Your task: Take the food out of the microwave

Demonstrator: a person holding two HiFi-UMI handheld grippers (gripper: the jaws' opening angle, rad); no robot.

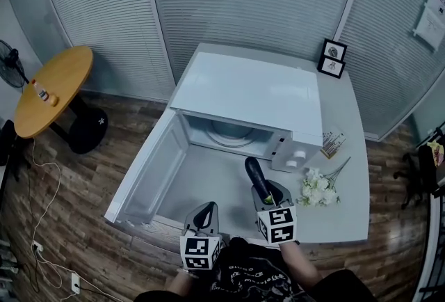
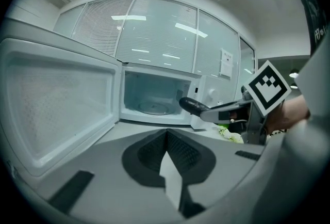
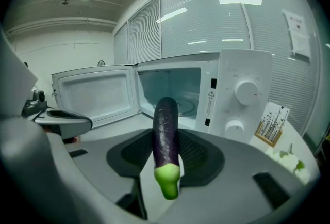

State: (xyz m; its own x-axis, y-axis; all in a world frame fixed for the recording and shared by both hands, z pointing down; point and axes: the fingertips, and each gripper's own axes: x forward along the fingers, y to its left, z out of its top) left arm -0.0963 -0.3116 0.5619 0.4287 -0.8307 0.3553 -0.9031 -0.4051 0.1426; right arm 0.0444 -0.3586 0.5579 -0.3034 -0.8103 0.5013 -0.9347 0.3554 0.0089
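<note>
Eggplant, dark purple with a pale green stem end, is clamped lengthwise between the jaws of the right gripper, its rounded tip pointing toward the white microwave. It hangs in the air just outside the oven mouth, above the grey-white countertop, so the food looks to be already out of the cavity. The microwave door stands swung wide to the left, and the glass turntable inside appears bare, though its far corners are dim from here. The left gripper sits low near the person's body with its jaws brought together at the tips and nothing between them. The step in hand is carrying the eggplant clear; the next move probably calls for lowering it onto a free patch of counter in front of the oven, parting the right jaws to let go, and perhaps using the idle left gripper to push the door closed. To the right of the microwave lie a small bunch of white flowers and a printed card; two small framed pictures stand at the back corner. Pale slatted blinds wall the room, the floor is dark wood planks, and a round wooden side table with a small bottle stands off to the left.
</note>
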